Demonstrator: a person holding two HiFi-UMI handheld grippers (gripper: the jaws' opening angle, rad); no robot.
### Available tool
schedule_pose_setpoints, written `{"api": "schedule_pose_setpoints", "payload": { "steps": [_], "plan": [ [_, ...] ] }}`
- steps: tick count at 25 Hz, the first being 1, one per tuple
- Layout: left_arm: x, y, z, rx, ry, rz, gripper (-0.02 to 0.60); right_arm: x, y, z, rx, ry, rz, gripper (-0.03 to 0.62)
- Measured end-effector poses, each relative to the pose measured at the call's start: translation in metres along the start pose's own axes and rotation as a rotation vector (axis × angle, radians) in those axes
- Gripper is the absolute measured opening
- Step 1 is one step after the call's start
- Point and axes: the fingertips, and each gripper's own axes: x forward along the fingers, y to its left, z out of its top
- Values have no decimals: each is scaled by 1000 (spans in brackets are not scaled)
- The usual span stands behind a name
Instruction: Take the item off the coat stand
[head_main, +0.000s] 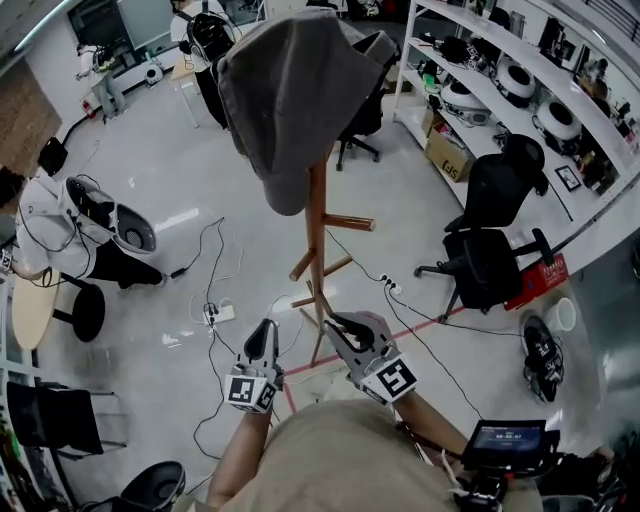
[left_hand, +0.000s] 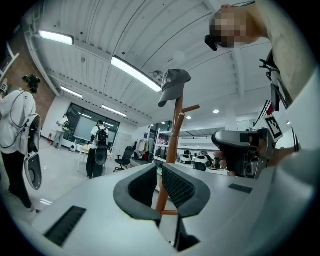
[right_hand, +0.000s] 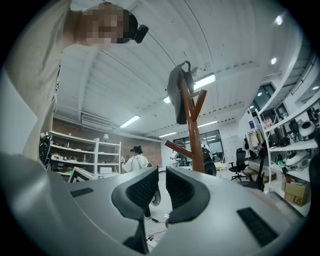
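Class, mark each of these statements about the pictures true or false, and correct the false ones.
1. A grey cap sits on top of the coat stand. True.
2. The left gripper is clamped on the cap. False: its jaws are together with nothing between them, down near the stand's lower pegs.
3. The right gripper holds nothing. True.
4. The coat stand is black metal. False: it is brown wood.
5. A black office chair stands on the floor near the shelves. True.
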Motion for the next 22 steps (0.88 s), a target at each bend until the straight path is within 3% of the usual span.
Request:
{"api": "schedule_pose_setpoints", "payload": {
  "steps": [5,9,14,17,22],
  "plan": [
    [20,1,24,29,-19,37,23,15,-23,12,11,-8,38,51],
    [31,8,56,72,-76,120,23,20,-37,16,33,-17,71,51],
    [48,21,100,218,-149,176,30,24,-55,9,48,-6,94,51],
    [60,32,118,298,-167,195,70,27,-61,10,50,-9,111,51],
    [83,34,155,386,-222,169,117,32,-67,13,45,-16,133,51]
  ]
}}
